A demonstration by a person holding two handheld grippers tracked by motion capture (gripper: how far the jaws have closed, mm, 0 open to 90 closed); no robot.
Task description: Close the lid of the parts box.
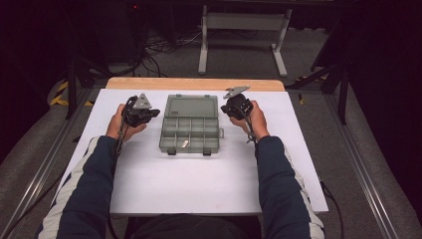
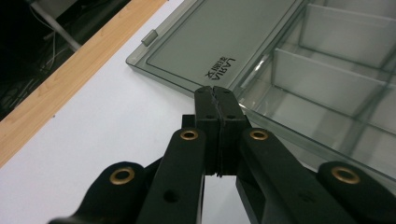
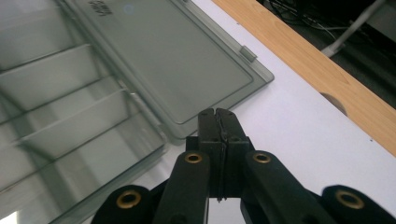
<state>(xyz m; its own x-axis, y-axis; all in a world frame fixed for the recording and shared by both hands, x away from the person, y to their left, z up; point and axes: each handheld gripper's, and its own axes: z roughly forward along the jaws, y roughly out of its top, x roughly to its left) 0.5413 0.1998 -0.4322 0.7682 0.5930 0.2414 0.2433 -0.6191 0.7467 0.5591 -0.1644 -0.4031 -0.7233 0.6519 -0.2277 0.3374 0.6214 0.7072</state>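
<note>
Here the grey compartment box (image 1: 189, 130) sits at the centre of the high view on the white table top (image 1: 209, 184), its clear lid (image 1: 193, 106) thrown back flat toward the wooden strip (image 1: 194, 83) at the upper edge. A small pale part (image 1: 184, 144) lies in one of the lower compartments; what it is I cannot tell.

The left gripper (image 1: 147, 115) sits just left of the lid, the right gripper (image 1: 226, 109) just right of it. Both have their jaws clenched together on nothing. In the left gripper view the closed tips (image 2: 216, 91) point at the lid's (image 2: 219, 42) near edge, close beside it; whether they touch it cannot be told. In the right gripper view the tips (image 3: 218, 114) sit near the lid's (image 3: 173, 60) lower corner, over the white surface.

The step in hand looks like closing the lid, worked from both sides at once. To do it well, I would slide each pair of closed tips under the lid's side edges, near the far corners by the latch tabs (image 3: 248, 54), and lift evenly so the lid swings on its hinge without twisting. Keep the base from sliding toward the person, and bring the lid down gently so the small part stays in its compartment.
</note>
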